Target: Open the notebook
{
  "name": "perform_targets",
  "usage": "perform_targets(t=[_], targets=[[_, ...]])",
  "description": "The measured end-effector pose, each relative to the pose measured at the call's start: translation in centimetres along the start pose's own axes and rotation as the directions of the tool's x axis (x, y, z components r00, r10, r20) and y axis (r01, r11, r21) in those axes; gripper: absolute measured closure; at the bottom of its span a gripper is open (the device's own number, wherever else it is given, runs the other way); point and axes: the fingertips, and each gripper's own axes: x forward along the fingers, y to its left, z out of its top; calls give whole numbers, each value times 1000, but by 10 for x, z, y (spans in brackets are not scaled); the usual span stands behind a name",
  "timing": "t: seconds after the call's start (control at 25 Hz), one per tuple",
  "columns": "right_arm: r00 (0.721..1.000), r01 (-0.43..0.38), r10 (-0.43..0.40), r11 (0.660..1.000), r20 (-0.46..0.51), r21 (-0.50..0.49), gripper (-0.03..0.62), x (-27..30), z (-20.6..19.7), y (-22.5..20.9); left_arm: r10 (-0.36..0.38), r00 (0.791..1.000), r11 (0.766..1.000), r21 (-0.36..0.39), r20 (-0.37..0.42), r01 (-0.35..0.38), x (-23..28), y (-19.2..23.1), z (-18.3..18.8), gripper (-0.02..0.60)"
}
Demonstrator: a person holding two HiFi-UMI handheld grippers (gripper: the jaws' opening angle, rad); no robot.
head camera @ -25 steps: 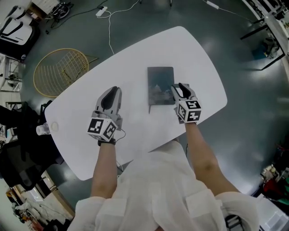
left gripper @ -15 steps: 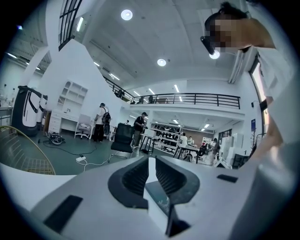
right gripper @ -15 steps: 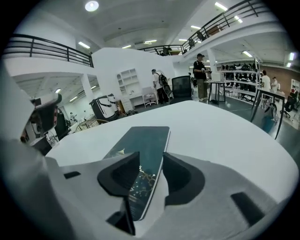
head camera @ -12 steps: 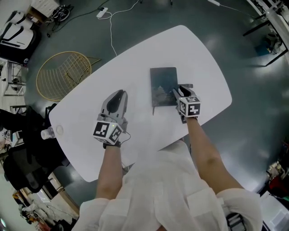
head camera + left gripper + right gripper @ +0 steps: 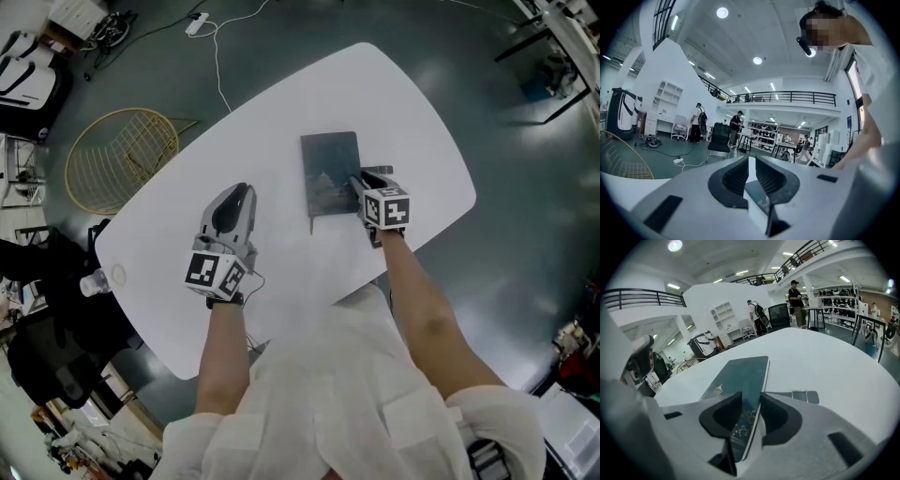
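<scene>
A dark teal notebook [image 5: 328,169] lies closed on the white table [image 5: 412,112], with a grey strap [image 5: 799,396] poking out on its right side. My right gripper [image 5: 366,180] is tilted down at the notebook's right edge. Its jaws have just been closing. In the right gripper view the notebook [image 5: 740,376] runs between them, the page edge close to the right pad; no firm pinch shows. My left gripper [image 5: 234,199] hovers over bare table left of the notebook. Its jaws [image 5: 749,161] show only a thin slit and hold nothing.
A round wire chair [image 5: 117,155] stands on the floor beyond the table's left end. A small plastic bottle [image 5: 94,279] sits at the table's left edge. A white cable [image 5: 220,66] trails over the floor at the back.
My right gripper has sunk onto the notebook's right edge and its jaws have narrowed round that edge. The left gripper has stayed where it was.
</scene>
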Motion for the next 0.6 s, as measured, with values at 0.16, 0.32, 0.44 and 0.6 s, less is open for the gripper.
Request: perform_targets(t=[0.16,0.32,0.44,0.6], targets=[[1000,-1,1,1000,7,-2,473,-6,6,1,0,1000,1000,1,5,0,0,-1,3,537],[999,7,-7,1000,36,-8,485,-17,15,6,-5,1000,1000,15,14,5,-4,-2,10,537],[997,-2,3,1000,74,-15,499,-29,28,12,0,999,1000,20,32,-1,-7,-3,19,537],[988,-36,39,999,146,-24,500,-49,45,33,19,998,1000,18,60,-20,-20,-1,28,537]])
